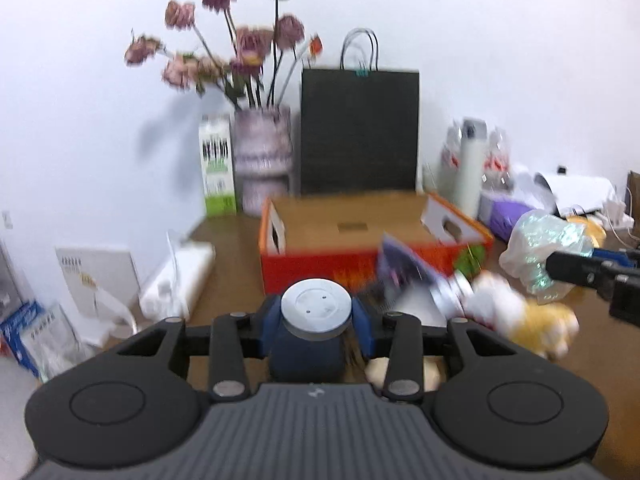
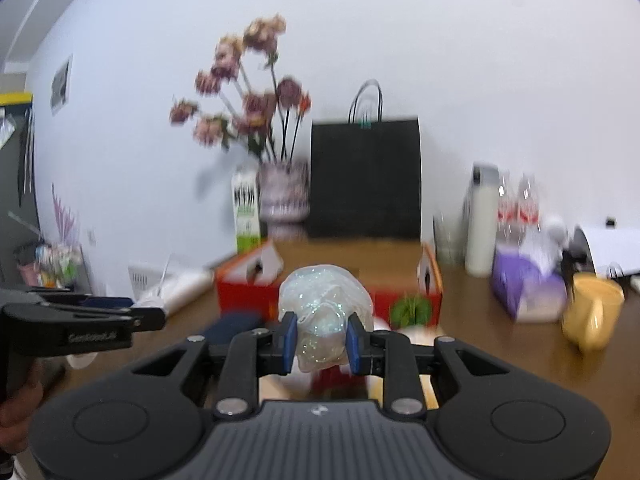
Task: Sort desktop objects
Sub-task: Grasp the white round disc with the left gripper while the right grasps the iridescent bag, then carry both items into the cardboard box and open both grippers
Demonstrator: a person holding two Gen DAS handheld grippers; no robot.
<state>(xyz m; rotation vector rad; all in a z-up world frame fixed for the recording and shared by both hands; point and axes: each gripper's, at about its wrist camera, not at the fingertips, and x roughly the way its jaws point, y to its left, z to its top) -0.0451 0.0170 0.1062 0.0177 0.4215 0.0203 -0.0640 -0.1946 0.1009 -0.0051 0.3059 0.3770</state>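
While both tools are up over the brown desk [image 1: 224,276], the left gripper [image 1: 316,320] is clenched on one dark blue bottle with a silver cap [image 1: 316,310], its blue pads pressed against the bottle's shoulders. The right gripper [image 2: 322,338] is clamped about halfway on one crumpled iridescent plastic bag [image 2: 326,300], which bulges up between the pads. Just right of the left gripper, one yellow-and-white plush toy [image 1: 516,320] lies on the desk, with one purple packet [image 1: 404,268] tilted beside it; blur hides whether they touch. Behind these stands one orange cardboard box [image 1: 320,268], flaps open, brown floor showing inside. To the right, in the right wrist view, sit one yellow mug [image 2: 592,310] and one purple tissue pack [image 2: 528,290], close together. Farthest back along the white wall stand one green-and-white carton [image 1: 217,168], one vase of pink flowers [image 1: 262,160], one black paper bag [image 1: 360,132] and one white bottle [image 1: 466,164].
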